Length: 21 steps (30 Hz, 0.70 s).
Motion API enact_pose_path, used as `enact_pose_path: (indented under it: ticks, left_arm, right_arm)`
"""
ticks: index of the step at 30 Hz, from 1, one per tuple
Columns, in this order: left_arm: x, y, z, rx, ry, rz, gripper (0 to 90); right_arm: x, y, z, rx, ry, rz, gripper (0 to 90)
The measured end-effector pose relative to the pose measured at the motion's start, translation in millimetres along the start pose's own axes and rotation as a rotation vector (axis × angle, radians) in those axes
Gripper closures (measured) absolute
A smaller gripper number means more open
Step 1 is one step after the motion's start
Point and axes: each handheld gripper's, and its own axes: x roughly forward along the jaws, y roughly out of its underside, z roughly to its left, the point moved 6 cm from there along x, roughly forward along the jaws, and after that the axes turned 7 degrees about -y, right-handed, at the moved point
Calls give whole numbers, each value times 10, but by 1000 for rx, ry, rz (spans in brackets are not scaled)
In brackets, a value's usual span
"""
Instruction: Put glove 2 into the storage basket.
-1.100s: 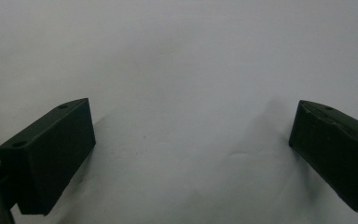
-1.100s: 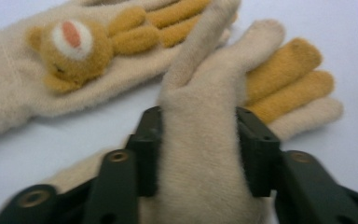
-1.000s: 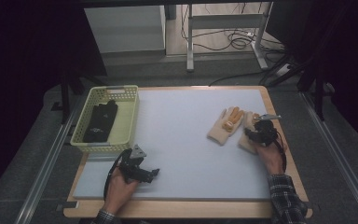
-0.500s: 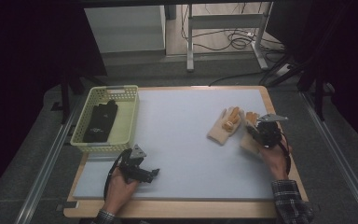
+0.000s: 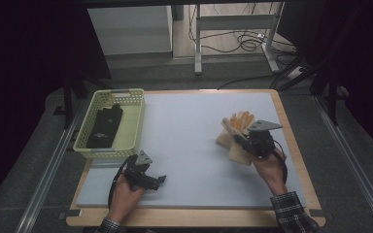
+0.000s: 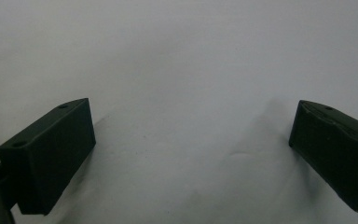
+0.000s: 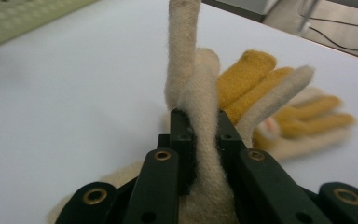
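A cream glove with orange fingers (image 5: 238,127) lies on the white mat at the right side of the table. My right gripper (image 5: 255,141) is shut on it; in the right gripper view the jaws pinch a fold of cream fabric (image 7: 205,135), and the orange fingers (image 7: 251,74) spread out beyond. Near the front left of the mat, my left gripper (image 5: 158,180) rests in a hand, open. Its two black fingers (image 6: 51,154) stand wide apart over bare white mat with nothing between them.
A pale green basket (image 5: 131,121) stands at the table's left with a black item (image 5: 104,126) lying inside. The white mat (image 5: 189,126) covers most of the wooden tabletop. Cables and metal legs sit on the floor beyond the far edge.
The right gripper has shifted slightly with the glove pinched in it, lifting the fabric a little. The left gripper has stayed in place.
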Motion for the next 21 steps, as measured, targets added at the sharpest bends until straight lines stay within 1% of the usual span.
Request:
enact_pose_path:
  ticks: [2, 4, 7, 10, 14, 16, 18, 19, 21]
  left_arm:
    - [1, -1, -3, -5, 0, -1, 4]
    - [0, 0, 0, 0, 0, 0, 4]
    - [1, -1, -1, -2, -1, -2, 4]
    - [1, -1, -1, -3, -1, -2, 4]
    - [1, 0, 0, -2, -1, -2, 4]
    - [0, 0, 0, -1, 0, -1, 4]
    - [-1, 0, 1, 0, 0, 0, 4]
    - [0, 0, 0, 0, 0, -1, 4]
    - [-1, 1, 0, 0, 0, 0, 4]
  right_arm:
    - [66, -51, 124, -10, -32, -5, 808]
    - [148, -105, 267, -22, -68, -7, 807]
    - [309, -173, 488, -42, -113, -1, 805]
    - [468, -198, 638, -50, -141, 11, 802]
    - [723, -154, 792, -57, -161, 39, 795]
    - [813, -111, 835, -51, -170, 46, 791]
    - [903, -49, 872, -54, -166, 60, 775]
    - [946, -11, 886, -61, -157, 70, 745]
    - [1035, 74, 906, -60, -146, 97, 634]
